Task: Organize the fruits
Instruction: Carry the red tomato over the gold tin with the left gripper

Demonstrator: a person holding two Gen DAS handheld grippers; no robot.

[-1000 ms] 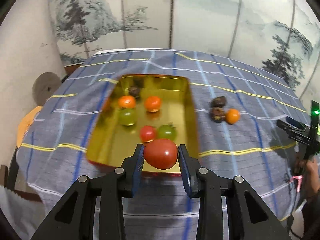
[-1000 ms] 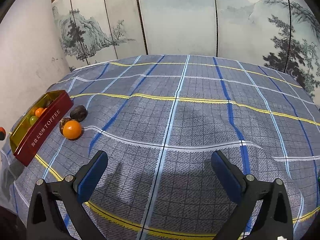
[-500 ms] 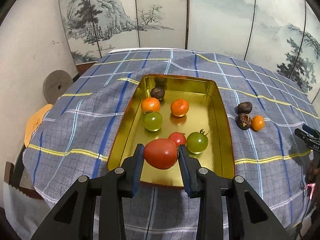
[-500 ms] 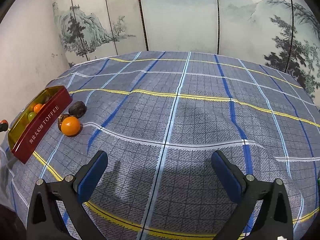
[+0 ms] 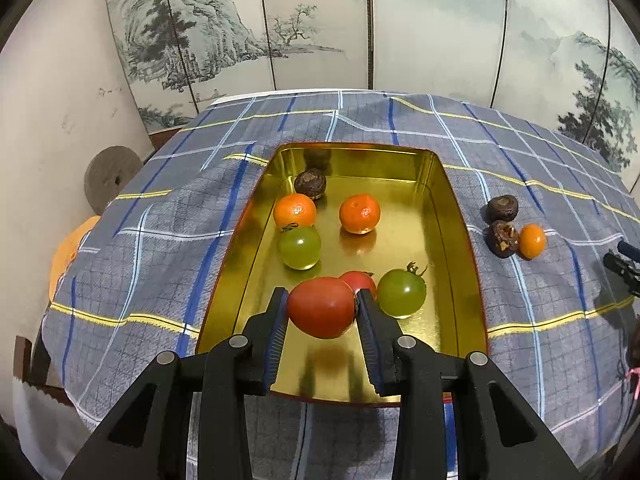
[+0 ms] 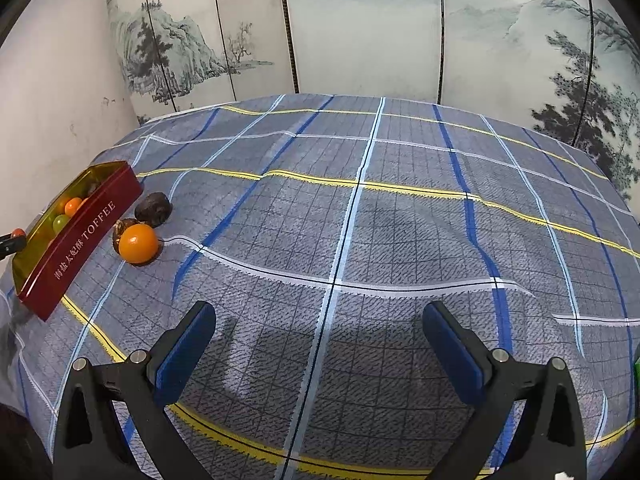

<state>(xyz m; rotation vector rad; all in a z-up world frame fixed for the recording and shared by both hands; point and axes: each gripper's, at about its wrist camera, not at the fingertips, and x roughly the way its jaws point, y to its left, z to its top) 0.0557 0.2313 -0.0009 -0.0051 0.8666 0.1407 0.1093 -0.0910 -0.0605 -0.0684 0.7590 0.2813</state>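
Left wrist view: we are gripping a large red tomato (image 5: 321,307) between the fingers (image 5: 279,322) of our left gripper (image 5: 322,312), pads pressing on both its sides, and we are holding it above the near end of the gold-lined rectangular tin tray (image 5: 460,216) on the plaid-clothed table (image 5: 160,216). Six fruits are already lying in the tray: two orange tangerines (image 5: 295,210), a green grape-like tomato (image 5: 299,247), a stemmed green tomato (image 5: 401,293), a small red tomato (image 5: 359,280) and a dark wrinkled fruit (image 5: 310,184).

We are risking a bump here: the small red tomato and the stemmed green one are sitting just behind our load, so releasing too far forward could knock them rolling. Letting go from too high could bounce the tomato on the hard metal floor.

Our right gripper (image 6: 320,340) is hovering wide open over bare cloth, holding nothing. Beside the tray, a small orange fruit (image 6: 138,243) and two dark wrinkled fruits (image 6: 153,209) are waiting.
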